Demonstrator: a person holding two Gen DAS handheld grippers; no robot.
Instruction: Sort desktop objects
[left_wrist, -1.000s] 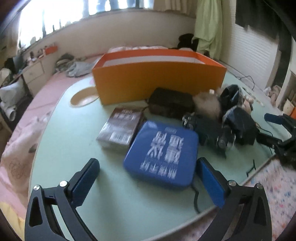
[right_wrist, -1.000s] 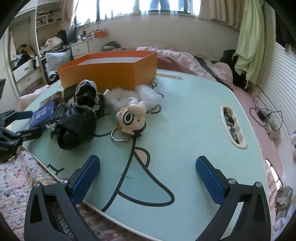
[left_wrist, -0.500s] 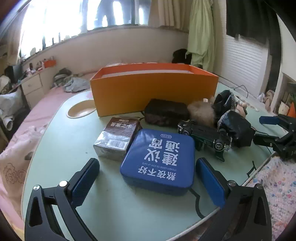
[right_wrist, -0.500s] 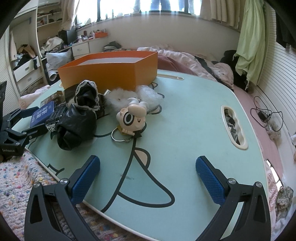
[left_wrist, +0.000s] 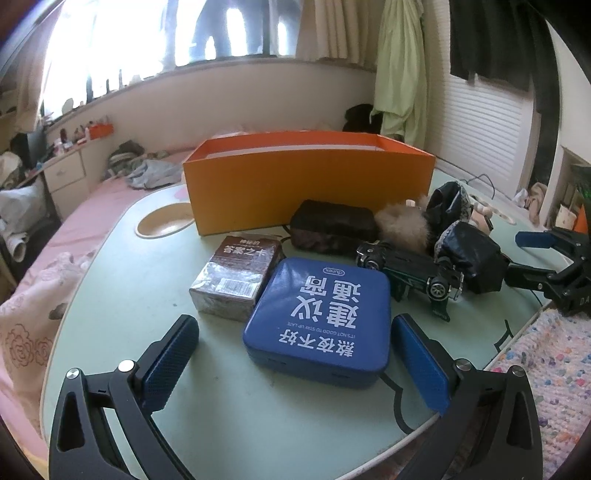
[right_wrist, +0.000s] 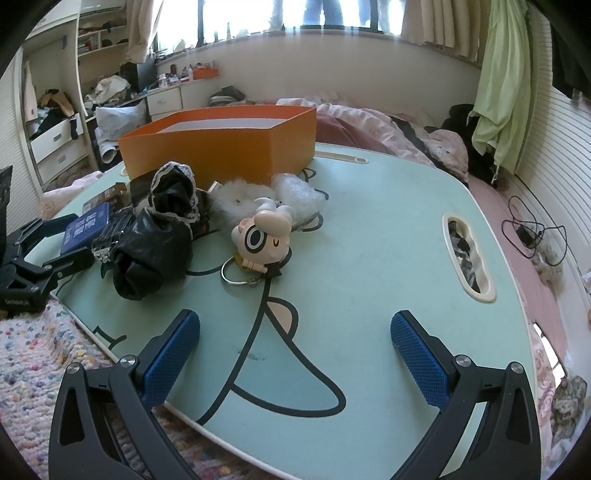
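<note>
since the earlier frame your left tongs (left_wrist: 293, 363) have come in lower and closer to the blue tin (left_wrist: 319, 319), which now fills more of the left wrist view; your right tongs (right_wrist: 295, 354) have not shifted. left tongs: jaws wide, nothing held, the tin lying just ahead and slightly right of their midline, its near right corner close to the right pad. the tin is nearly square with rounded corners, so neither axis is clearly the long one; it sits a little rotated against the line of the fingers, lid up, white chinese lettering reading upside down to you. a brown boxed card deck (left_wrist: 236, 278) touches its left edge, and a black toy car (left_wrist: 410, 271) lies just beyond its far right corner. behind them stands the orange box (left_wrist: 306, 188), open-topped, likely the place to sort into. right tongs: jaws wide, empty, over bare desk (right_wrist: 369, 236), well apart from the sheep keyring (right_wrist: 264, 234) and the black lace-trimmed bundle (right_wrist: 155, 251). your left hand is plainly the nearer to the tin; judge the next move as a short advance with a slight shift right, so both pads straddle the tin's sides without nudging the deck.
</note>
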